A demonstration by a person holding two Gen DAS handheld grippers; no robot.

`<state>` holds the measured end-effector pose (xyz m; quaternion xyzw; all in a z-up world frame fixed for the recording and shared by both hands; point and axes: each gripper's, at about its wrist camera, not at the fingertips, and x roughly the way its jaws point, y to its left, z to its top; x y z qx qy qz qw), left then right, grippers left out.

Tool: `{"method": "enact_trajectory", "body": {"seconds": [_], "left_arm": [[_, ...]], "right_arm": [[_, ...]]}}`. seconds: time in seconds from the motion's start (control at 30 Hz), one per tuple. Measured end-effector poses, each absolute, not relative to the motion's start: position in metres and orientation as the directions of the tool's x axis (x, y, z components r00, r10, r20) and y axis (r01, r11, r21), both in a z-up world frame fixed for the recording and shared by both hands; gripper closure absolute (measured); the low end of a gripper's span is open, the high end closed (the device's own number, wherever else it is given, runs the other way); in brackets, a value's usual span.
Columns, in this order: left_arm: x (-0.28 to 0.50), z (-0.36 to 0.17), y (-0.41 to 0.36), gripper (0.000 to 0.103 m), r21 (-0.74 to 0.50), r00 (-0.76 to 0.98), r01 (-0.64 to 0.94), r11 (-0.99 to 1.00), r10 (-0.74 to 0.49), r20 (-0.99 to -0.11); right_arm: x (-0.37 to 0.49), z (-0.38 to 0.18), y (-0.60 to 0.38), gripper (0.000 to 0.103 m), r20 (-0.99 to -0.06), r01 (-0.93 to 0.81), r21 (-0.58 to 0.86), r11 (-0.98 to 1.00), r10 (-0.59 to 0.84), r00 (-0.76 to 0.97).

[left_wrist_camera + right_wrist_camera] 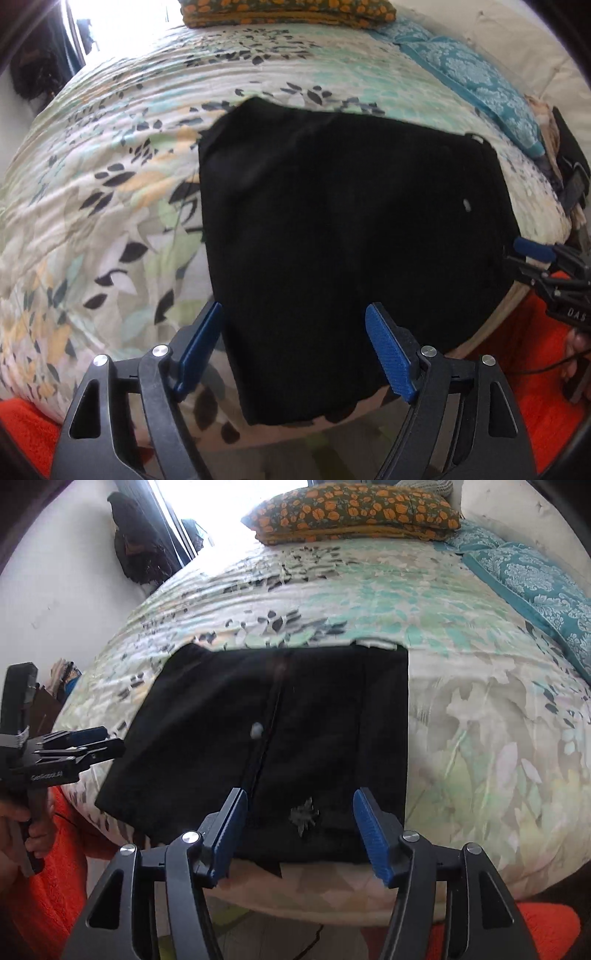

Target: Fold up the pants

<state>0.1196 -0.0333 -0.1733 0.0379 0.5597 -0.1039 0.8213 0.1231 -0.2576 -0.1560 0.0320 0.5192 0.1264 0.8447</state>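
Black pants [343, 236] lie folded into a rough square on a leaf-print bed [110, 206]. The left claw [295, 350] hangs over their near edge, jaws apart and empty. The right claw [535, 254] shows at the right edge.

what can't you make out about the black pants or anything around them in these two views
- Folded black pants: layer count hidden, fabric too dark in both views.
- Small pale speck on them: too small to identify.
- Dark item hanging on the wall: window glare, right wrist view.
- Orange-flowered pillow: cut by top edge, left wrist view.

Pillow [288, 13] cut off at top edge — bedspread [110, 184] print blurred.
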Motion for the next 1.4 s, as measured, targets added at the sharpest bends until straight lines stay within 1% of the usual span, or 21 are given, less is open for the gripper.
{"method": "enact_trajectory", "body": {"seconds": [0.03, 0.07, 0.13, 0.2, 0.23, 0.33, 0.37, 0.4, 0.43, 0.5, 0.6, 0.73, 0.9, 0.97, 1.03, 1.13, 1.17, 1.2, 1.27, 1.33, 1.4], "left_arm": [[0.111, -0.177, -0.036, 0.021, -0.026, 0.366, 0.205, 0.978, -0.101, -0.925], [0.105, -0.172, -0.035, 0.021, -0.029, 0.389, 0.19, 0.981, -0.103, -0.916], [0.099, -0.157, -0.033, 0.022, -0.074, 0.404, 0.176, 0.982, -0.141, -0.904], [0.097, -0.143, -0.034, 0.022, -0.079, 0.444, 0.183, 0.98, -0.154, -0.883], [0.098, -0.141, -0.036, 0.021, -0.07, 0.457, 0.181, 0.981, -0.147, -0.877], [0.109, -0.159, -0.04, 0.02, -0.059, 0.409, 0.15, 0.987, -0.116, -0.905], [0.113, -0.167, -0.04, 0.02, -0.051, 0.384, 0.136, 0.989, -0.1, -0.918], [0.115, -0.172, -0.038, 0.02, -0.041, 0.372, 0.118, 0.992, -0.082, -0.925], [0.113, -0.171, -0.036, 0.02, -0.049, 0.379, 0.105, 0.993, -0.085, -0.921], [0.108, -0.163, -0.03, 0.02, -0.059, 0.399, 0.096, 0.994, -0.093, -0.912], [0.103, -0.156, -0.024, 0.02, -0.028, 0.426, 0.087, 0.996, -0.063, -0.903], [0.103, -0.152, -0.012, 0.02, -0.03, 0.426, 0.055, 0.998, -0.05, -0.903], [0.1, -0.141, -0.007, 0.02, 0.0, 0.456, 0.05, 0.999, -0.023, -0.89], [0.102, -0.14, -0.004, 0.02, -0.009, 0.45, 0.061, 0.998, -0.035, -0.892], [0.109, -0.136, 0.005, 0.02, -0.051, 0.439, 0.09, 0.995, -0.085, -0.894], [0.13, -0.132, 0.039, 0.02, -0.24, 0.424, 0.093, 0.966, -0.256, -0.869], [0.139, -0.137, 0.053, 0.02, -0.304, 0.408, 0.071, 0.95, -0.306, -0.861], [0.149, -0.144, 0.065, 0.02, -0.357, 0.384, 0.048, 0.933, -0.347, -0.856], [0.163, -0.16, 0.074, 0.02, -0.407, 0.332, 0.008, 0.914, -0.386, -0.861], [0.173, -0.177, 0.069, 0.02, -0.45, 0.28, 0.037, 0.892, -0.442, -0.853], [0.177, -0.19, 0.057, 0.02, -0.464, 0.244, 0.063, 0.884, -0.465, -0.851]], "right_arm": [[0.118, -0.165, -0.256, 0.042, -0.876, -0.186, 0.159, 0.97, 0.226, 0.427], [0.114, -0.163, -0.255, 0.042, -0.872, -0.189, 0.13, 0.973, 0.203, 0.446], [0.109, -0.146, -0.255, 0.042, -0.856, -0.184, 0.126, 0.975, 0.2, 0.476], [0.102, -0.126, -0.257, 0.042, -0.83, -0.169, 0.127, 0.977, 0.199, 0.521], [0.1, -0.12, -0.257, 0.04, -0.823, -0.167, 0.129, 0.978, 0.199, 0.533], [0.102, -0.136, -0.255, 0.02, -0.848, -0.119, 0.09, 0.989, 0.139, 0.511], [0.106, -0.152, -0.256, 0.02, -0.876, -0.097, 0.069, 0.993, 0.107, 0.47], [0.109, -0.177, -0.261, 0.019, -0.924, -0.054, 0.078, 0.996, 0.092, 0.37], [0.109, -0.177, -0.261, 0.02, -0.924, -0.054, 0.078, 0.996, 0.092, 0.37], [0.102, -0.171, -0.272, 0.02, -0.909, 0.002, 0.159, 0.987, 0.146, 0.39], [0.09, -0.149, -0.275, 0.019, -0.884, 0.001, 0.107, 0.994, 0.094, 0.458], [0.082, -0.133, -0.277, 0.019, -0.866, 0.022, 0.091, 0.996, 0.069, 0.496], [0.078, -0.131, -0.265, 0.019, -0.862, -0.004, 0.04, 0.999, 0.036, 0.506], [0.079, -0.132, -0.262, 0.019, -0.863, -0.013, 0.041, 0.999, 0.042, 0.504], [0.084, -0.131, -0.267, 0.019, -0.861, -0.038, 0.086, 0.996, 0.094, 0.5], [0.106, -0.122, -0.302, 0.018, -0.826, -0.062, 0.259, 0.964, 0.254, 0.503], [0.117, -0.12, -0.321, 0.01, -0.803, -0.054, 0.346, 0.937, 0.325, 0.5], [0.131, -0.124, -0.338, 0.007, -0.785, -0.037, 0.431, 0.902, 0.395, 0.477], [0.16, -0.143, -0.366, 0.006, -0.772, 0.017, 0.546, 0.837, 0.496, 0.398], [0.179, -0.164, -0.374, 0.006, -0.759, 0.036, 0.601, 0.799, 0.555, 0.341], [0.193, -0.19, -0.368, 0.006, -0.735, 0.041, 0.659, 0.751, 0.631, 0.248]]}}
